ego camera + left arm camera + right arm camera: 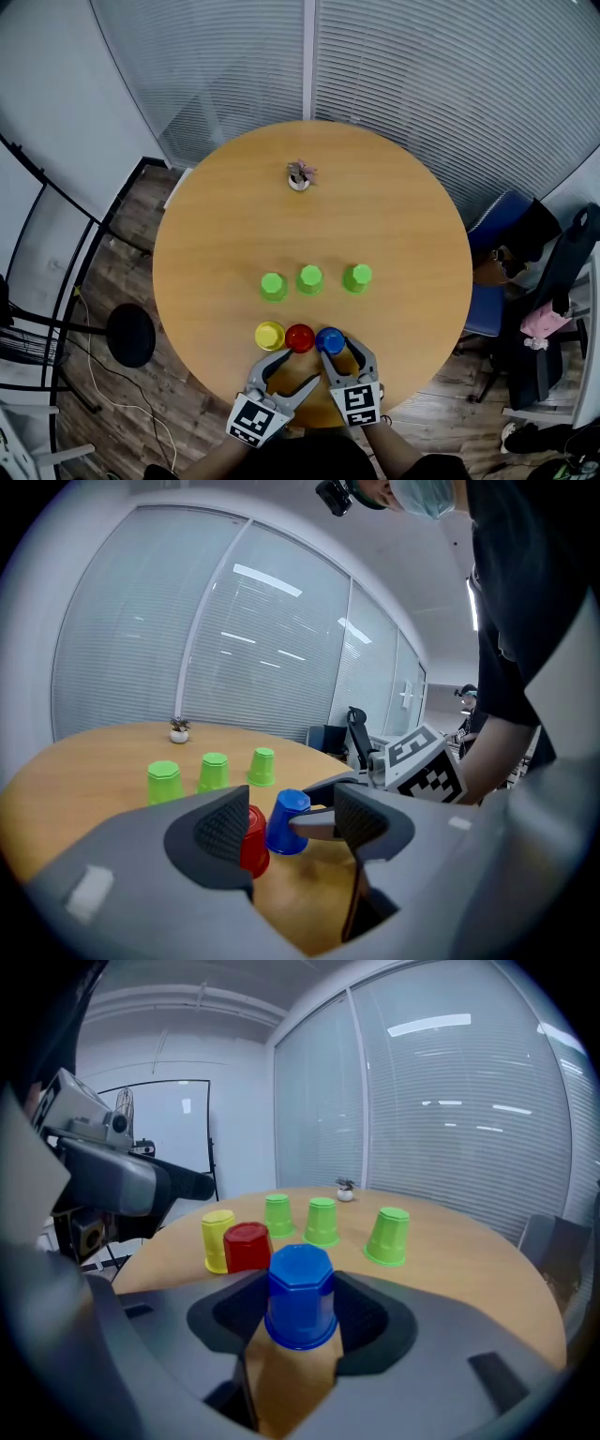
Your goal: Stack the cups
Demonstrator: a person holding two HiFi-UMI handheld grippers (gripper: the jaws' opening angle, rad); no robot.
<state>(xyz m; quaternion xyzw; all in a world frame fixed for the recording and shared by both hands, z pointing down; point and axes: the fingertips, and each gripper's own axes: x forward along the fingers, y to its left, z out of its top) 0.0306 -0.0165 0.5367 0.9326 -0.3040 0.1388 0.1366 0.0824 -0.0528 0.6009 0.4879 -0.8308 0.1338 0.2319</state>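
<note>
Head view: we see the near row at 6 o'clock of the tabletop (234, 206): yellow cup (269, 335), red cup (299, 337), blue cup (329, 339), all inverted. The green cups (310, 278) sit behind.

Left gripper view: left gripper (295, 367) has jaws apart and empty, red cup at its 11.

Right gripper view: right gripper (342, 354) is wide open with the blue cup between its jaws. The pads look just clear of it, though that's hard to judge.

We'd centre, squeeze gently mid-wall, then lift straight up.
</note>
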